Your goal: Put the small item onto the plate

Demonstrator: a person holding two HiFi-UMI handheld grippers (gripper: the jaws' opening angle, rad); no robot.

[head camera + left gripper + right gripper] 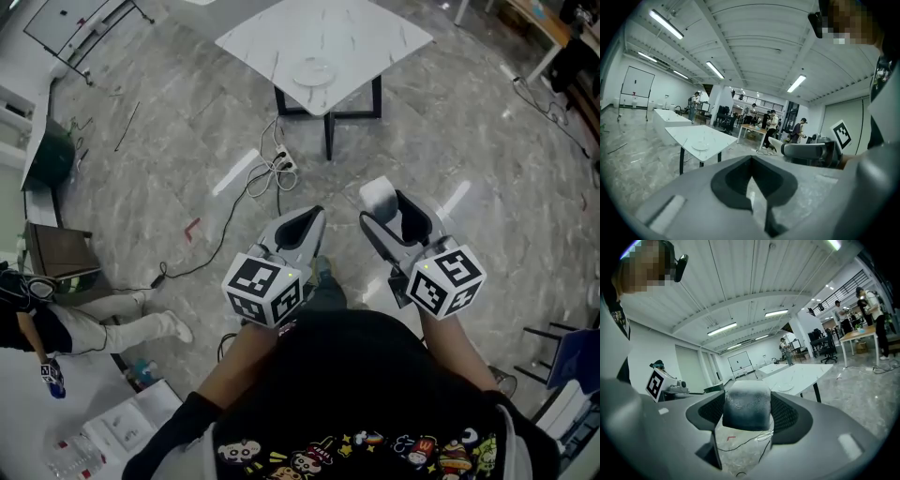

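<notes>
A small whitish-grey block [746,404] sits pinched between the jaws of my right gripper [389,208], which is shut on it; the block [380,195] also shows at the jaw tips in the head view. My left gripper [305,223] is held beside it, its jaws closed together with nothing between them [751,174]. Both are held in the air over the floor, well short of the white marble table [375,42]. A round white plate [314,70] lies on the table near its front edge. The plate [700,146] is far ahead in the left gripper view, and the plate [780,386] likewise in the right gripper view.
A power strip with tangled cables [278,167] lies on the floor between me and the table. A person's legs [112,323] stretch out at the left by a low stand [58,248]. A chair [562,361] stands at the right. Several people [771,124] and desks are far behind.
</notes>
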